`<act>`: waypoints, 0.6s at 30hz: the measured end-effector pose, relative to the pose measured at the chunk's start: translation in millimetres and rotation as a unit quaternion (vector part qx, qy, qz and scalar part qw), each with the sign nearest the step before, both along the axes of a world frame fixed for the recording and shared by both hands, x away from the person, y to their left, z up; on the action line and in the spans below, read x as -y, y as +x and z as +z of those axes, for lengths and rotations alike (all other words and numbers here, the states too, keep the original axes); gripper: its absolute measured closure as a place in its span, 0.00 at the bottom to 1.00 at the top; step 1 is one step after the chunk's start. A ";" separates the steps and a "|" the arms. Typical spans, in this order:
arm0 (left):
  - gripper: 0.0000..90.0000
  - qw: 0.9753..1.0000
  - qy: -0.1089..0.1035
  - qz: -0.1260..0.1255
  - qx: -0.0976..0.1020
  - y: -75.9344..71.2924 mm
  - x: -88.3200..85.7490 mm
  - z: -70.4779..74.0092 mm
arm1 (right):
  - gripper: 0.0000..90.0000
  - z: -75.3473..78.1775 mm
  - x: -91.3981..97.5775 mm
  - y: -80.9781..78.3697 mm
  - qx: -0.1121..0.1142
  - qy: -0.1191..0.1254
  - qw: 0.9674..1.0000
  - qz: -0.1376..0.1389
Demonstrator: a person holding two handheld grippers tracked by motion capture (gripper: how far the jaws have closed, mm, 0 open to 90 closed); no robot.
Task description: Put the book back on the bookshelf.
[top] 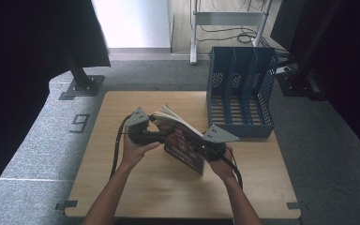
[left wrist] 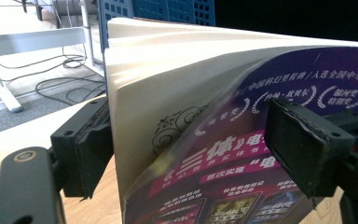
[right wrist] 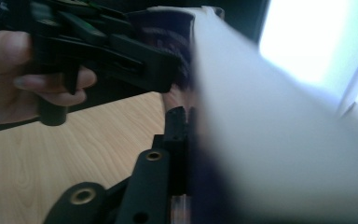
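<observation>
The book (top: 183, 140) stands on edge between both tools, above the wooden table (top: 136, 197). The left gripper (left wrist: 186, 140) straddles it without pinching; the right gripper (top: 201, 146) presses its cover, hold uncertain. Filing seems undone: beyond the fingers, the blue rack (top: 241, 89) waits empty. Farther off lie grey carpet (top: 42, 136) and cables (top: 225, 33).

A book (top: 180, 140) is held up off the middle of the table (top: 136, 192), with the left gripper (top: 155, 136) at its left side and the right gripper (top: 201, 149) at its right. A slotted file rack (top: 241, 91) is set behind and to the right, on the table's far right corner. The book's edge is seen between the left gripper's two jaws in the left gripper view.
</observation>
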State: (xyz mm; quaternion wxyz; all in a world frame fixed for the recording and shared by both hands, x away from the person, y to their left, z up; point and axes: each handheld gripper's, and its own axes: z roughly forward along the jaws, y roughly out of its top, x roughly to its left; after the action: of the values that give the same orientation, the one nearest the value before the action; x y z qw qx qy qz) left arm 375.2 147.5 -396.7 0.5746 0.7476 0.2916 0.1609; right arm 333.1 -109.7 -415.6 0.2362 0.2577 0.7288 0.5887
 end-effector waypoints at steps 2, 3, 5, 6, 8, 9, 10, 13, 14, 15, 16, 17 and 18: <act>0.20 1.000 0.003 0.002 0.000 -0.7 -0.3 -0.1 | 0.90 0.2 0.4 0.1 0.001 -0.002 1.000 -0.003; 0.20 1.000 0.003 0.006 -0.002 -1.5 -0.9 -0.1 | 0.90 0.6 0.9 0.3 0.000 -0.003 1.000 -0.005; 0.20 1.000 0.004 0.011 -0.001 -2.9 -2.7 0.1 | 0.91 0.5 1.8 0.8 -0.002 0.000 1.000 -0.010; 0.20 1.000 0.003 0.013 -0.001 -4.2 -4.0 0.0 | 0.91 0.5 1.8 0.8 -0.002 0.000 1.000 -0.010; 0.20 1.000 0.005 0.019 -0.001 -7.1 -7.0 -1.0 | 0.91 0.4 2.2 1.2 -0.003 0.002 1.000 -0.013; 0.20 1.000 0.008 0.025 -0.001 -10.3 -10.6 -2.8 | 0.91 0.3 2.3 1.5 -0.003 0.004 1.000 -0.015; 0.20 1.000 0.008 0.029 -0.003 -13.1 -13.9 -5.0 | 0.91 0.3 2.3 1.5 -0.004 0.004 1.000 -0.015; 0.21 0.999 0.011 0.034 -0.007 -17.1 -18.8 -9.6 | 0.91 0.3 1.8 1.5 -0.004 0.005 1.000 -0.019; 0.21 0.999 0.015 0.041 -0.009 -21.1 -23.6 -14.9 | 0.91 0.4 1.7 1.4 -0.005 0.005 1.000 -0.020; 0.21 0.999 0.015 0.041 -0.009 -21.1 -23.6 -14.9 | 0.91 0.4 1.7 1.4 -0.005 0.005 1.000 -0.020; 0.21 0.999 0.014 0.044 -0.011 -23.2 -26.0 -18.0 | 0.91 0.5 1.7 1.4 -0.005 0.005 1.000 -0.021; 0.21 0.999 0.013 0.046 -0.015 -25.4 -28.6 -22.2 | 0.91 0.5 2.0 1.1 -0.006 0.006 1.000 -0.021; 0.21 0.998 0.016 0.050 -0.018 -29.2 -31.6 -27.8 | 0.91 0.5 2.1 0.9 -0.006 0.006 1.000 -0.021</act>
State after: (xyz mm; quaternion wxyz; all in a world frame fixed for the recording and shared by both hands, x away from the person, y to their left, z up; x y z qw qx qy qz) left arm 346.0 179.1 -424.6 0.5490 0.7437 0.3359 0.1807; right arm 333.9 -111.8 -415.1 0.2429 0.2782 0.7209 0.5864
